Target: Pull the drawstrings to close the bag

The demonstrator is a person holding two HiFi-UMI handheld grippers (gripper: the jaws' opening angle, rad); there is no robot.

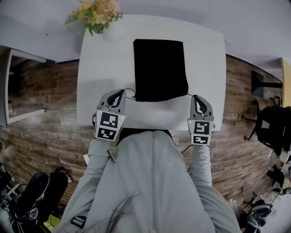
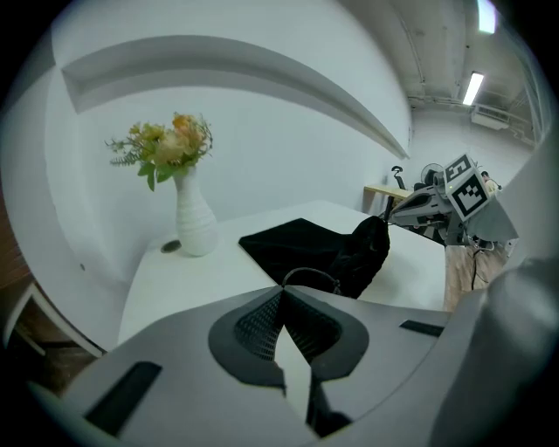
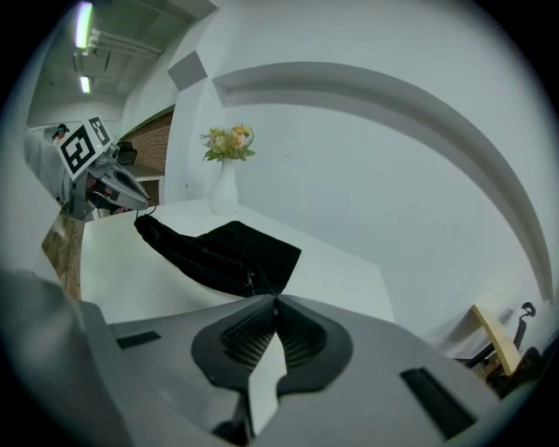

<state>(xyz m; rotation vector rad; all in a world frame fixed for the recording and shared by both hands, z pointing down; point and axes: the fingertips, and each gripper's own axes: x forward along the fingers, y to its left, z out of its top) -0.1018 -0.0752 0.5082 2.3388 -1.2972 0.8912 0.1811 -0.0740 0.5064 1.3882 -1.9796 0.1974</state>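
Observation:
A black drawstring bag [image 1: 159, 68] lies flat on the white table [image 1: 104, 68], its gathered mouth toward me. My left gripper [image 1: 122, 94] sits at the mouth's left corner, shut on the thin left drawstring [image 1: 130, 94], which loops out of the jaw tips in the left gripper view [image 2: 310, 275]. My right gripper [image 1: 196, 98] is at the mouth's right corner, shut on the right drawstring [image 1: 188, 94]. In the left gripper view the bag [image 2: 301, 249] bunches up toward the right gripper [image 2: 410, 212]. The right gripper view shows the bag [image 3: 227, 253] stretched toward the left gripper [image 3: 131, 199].
A white vase of flowers [image 1: 94, 13] stands at the table's far left corner, with a small round disc [image 2: 170, 247] beside it. The table's near edge runs just under both grippers. Brick-patterned floor, cables and dark equipment [image 1: 273, 123] surround the table.

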